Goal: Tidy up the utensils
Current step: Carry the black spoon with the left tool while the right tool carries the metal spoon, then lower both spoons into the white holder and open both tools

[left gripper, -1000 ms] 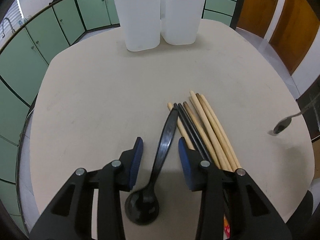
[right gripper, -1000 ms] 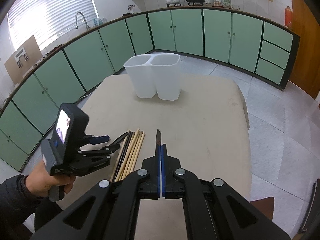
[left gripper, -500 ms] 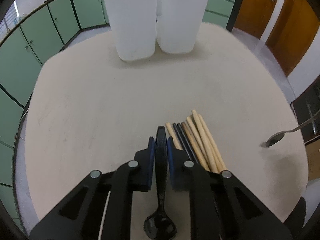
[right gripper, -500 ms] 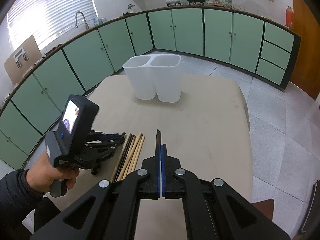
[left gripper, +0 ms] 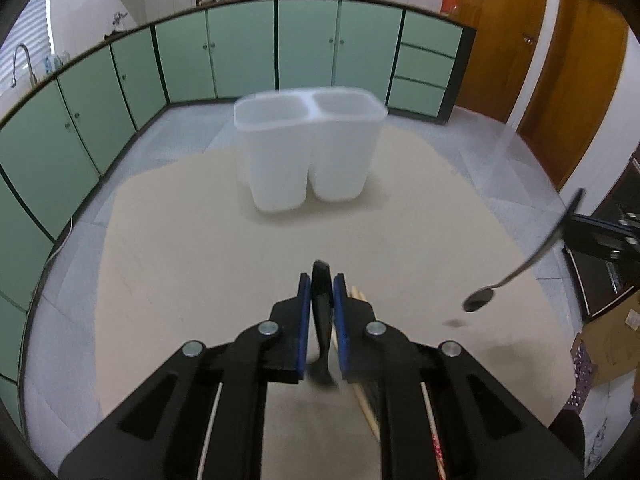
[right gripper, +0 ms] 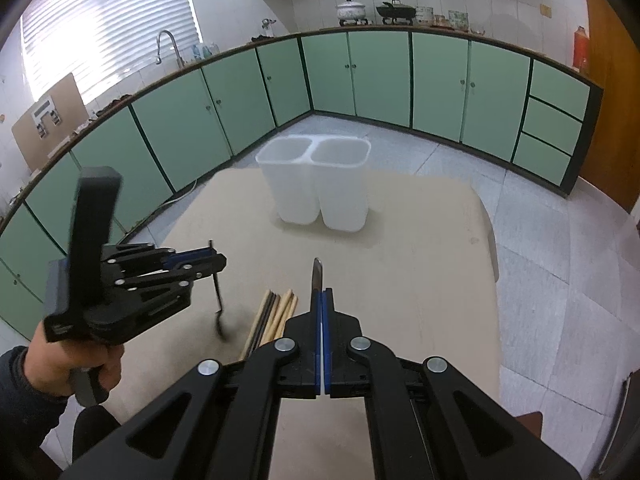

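My left gripper (left gripper: 321, 280) is shut on a black plastic spoon (left gripper: 322, 312) and holds it above the table, bowl end hanging down; it also shows in the right wrist view (right gripper: 216, 258) with the black spoon (right gripper: 218, 300). My right gripper (right gripper: 322, 294) is shut on a metal spoon by its handle (right gripper: 316, 280); its bowl (left gripper: 478, 302) hangs in the air at the right of the left wrist view. A white two-compartment holder (left gripper: 306, 152) (right gripper: 320, 182) stands upright at the table's far side. Several wooden and black chopsticks (right gripper: 274, 314) lie on the table.
The beige table (left gripper: 180, 240) has edges close on the left and right. Green kitchen cabinets (right gripper: 360, 80) run along the walls behind. A cardboard box (left gripper: 612, 344) sits on the floor at the right.
My left gripper closed on the black spoon, then lifted it off the table and tilted up, so the holder now shows farther ahead. My right gripper kept still with the metal spoon.
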`<state>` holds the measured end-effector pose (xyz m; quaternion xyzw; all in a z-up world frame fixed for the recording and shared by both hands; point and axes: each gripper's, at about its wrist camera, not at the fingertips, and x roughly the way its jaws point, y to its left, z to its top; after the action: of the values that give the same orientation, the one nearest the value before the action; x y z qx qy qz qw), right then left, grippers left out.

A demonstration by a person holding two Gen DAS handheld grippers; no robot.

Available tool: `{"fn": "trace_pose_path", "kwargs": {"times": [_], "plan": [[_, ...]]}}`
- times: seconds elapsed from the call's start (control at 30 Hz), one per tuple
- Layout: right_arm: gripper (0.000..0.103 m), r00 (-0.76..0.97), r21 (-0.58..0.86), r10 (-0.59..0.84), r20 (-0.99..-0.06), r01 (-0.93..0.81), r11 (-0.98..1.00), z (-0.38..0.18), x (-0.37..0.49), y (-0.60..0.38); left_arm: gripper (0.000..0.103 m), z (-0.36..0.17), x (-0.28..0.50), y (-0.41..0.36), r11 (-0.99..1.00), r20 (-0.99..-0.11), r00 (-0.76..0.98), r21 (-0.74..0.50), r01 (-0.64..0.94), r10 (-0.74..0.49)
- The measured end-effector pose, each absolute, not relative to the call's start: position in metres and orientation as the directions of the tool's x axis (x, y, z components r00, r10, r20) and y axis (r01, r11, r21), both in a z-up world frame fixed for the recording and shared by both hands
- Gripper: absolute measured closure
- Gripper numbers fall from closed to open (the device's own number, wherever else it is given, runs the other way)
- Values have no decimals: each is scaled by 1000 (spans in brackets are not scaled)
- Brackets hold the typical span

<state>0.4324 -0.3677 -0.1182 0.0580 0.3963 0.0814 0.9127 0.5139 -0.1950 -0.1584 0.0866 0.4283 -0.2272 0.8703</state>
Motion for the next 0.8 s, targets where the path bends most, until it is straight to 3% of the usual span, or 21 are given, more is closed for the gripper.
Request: {"fn": "trace_pose_path", "kwargs": {"times": [0.43, 0.8], "plan": [[102, 693, 136, 187, -696, -128, 982, -78, 467, -361, 100, -100, 516, -198, 876, -740, 574, -42, 480, -350], [102, 733, 144, 187, -654, -122, 982, -15, 538, -364, 100, -27, 574, -203, 886, -669, 648, -35, 462, -364]]}}
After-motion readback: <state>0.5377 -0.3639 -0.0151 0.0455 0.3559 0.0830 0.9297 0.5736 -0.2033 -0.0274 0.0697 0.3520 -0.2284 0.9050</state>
